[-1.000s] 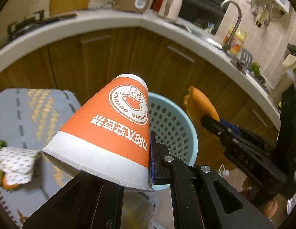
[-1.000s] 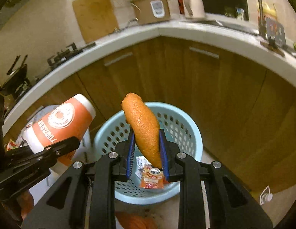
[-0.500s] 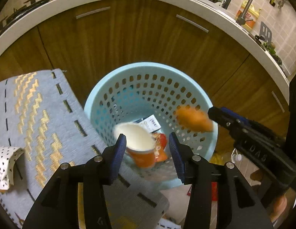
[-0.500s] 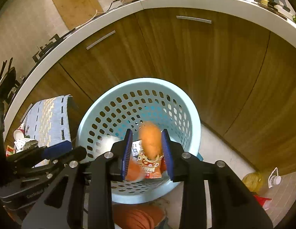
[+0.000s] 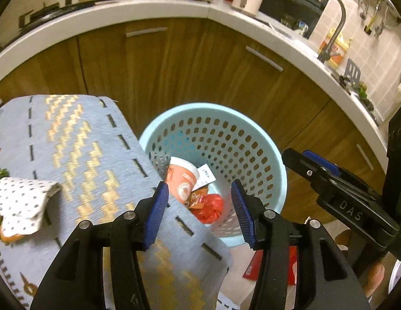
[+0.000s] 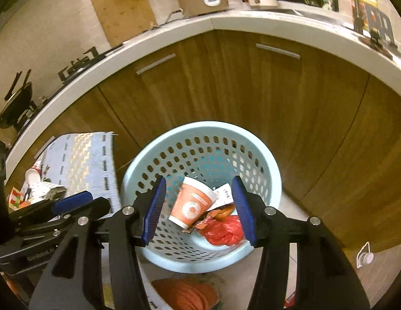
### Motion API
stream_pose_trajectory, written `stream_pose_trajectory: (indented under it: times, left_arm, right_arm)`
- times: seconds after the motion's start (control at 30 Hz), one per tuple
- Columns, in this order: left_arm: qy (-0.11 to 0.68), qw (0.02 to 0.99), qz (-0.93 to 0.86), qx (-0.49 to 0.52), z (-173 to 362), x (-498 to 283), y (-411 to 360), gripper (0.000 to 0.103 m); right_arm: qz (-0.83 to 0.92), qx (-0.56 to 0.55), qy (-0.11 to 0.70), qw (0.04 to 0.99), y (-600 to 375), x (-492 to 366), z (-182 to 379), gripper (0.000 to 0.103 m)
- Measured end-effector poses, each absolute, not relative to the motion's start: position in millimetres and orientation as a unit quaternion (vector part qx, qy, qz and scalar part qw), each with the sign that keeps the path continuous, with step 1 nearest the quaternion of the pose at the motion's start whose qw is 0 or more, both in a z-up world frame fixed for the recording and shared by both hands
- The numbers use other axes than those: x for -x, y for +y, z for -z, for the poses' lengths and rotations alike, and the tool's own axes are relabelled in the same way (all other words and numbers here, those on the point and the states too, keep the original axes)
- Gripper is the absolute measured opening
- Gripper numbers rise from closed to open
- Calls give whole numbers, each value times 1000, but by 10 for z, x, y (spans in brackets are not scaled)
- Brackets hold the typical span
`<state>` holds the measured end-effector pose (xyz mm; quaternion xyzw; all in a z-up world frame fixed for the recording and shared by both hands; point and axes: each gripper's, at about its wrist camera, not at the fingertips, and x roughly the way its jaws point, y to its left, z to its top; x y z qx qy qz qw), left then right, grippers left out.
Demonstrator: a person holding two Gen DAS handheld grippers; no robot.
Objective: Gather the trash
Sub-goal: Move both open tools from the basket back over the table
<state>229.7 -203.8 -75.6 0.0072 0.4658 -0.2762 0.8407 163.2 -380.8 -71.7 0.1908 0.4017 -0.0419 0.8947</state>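
A light blue perforated basket (image 5: pixel 213 107) (image 6: pixel 200 126) stands on the floor in front of the wooden cabinets. Inside it lie an orange paper cup (image 5: pixel 182 180) (image 6: pixel 192 204), a white slip (image 6: pixel 223 193), a red wrapper (image 6: pixel 223 232) and an orange-brown scrap (image 6: pixel 222 213). My left gripper (image 5: pixel 199 193) hangs over the basket's near edge; its jaws are opening, with nothing between them. My right gripper (image 6: pixel 199 188) is above the basket too, jaws opening and empty. Each gripper appears in the other's view: the right gripper (image 5: pixel 316 165), the left gripper (image 6: pixel 79 201).
A blue-grey woven cloth (image 5: pixel 71 155) covers a table left of the basket, carrying a dotted napkin (image 5: pixel 22 201) and a small paper cup (image 6: pixel 32 173). A red packet (image 5: pixel 272 266) and an orange object (image 6: pixel 185 294) lie on the floor nearby. Cabinets and a curved counter stand behind.
The left gripper let go of the orange cup and the right let go of the orange peel; both fell into the basket. Both sets of jaws have widened.
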Motion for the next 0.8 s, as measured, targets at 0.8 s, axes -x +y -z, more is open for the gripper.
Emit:
stream_pose_trajectory:
  times: [0.8]
  left_arm:
    - [340,931,27,133,289,-1525,664,71]
  right_arm:
    - [-141,-70,335,929,-1709,-1452,246,49]
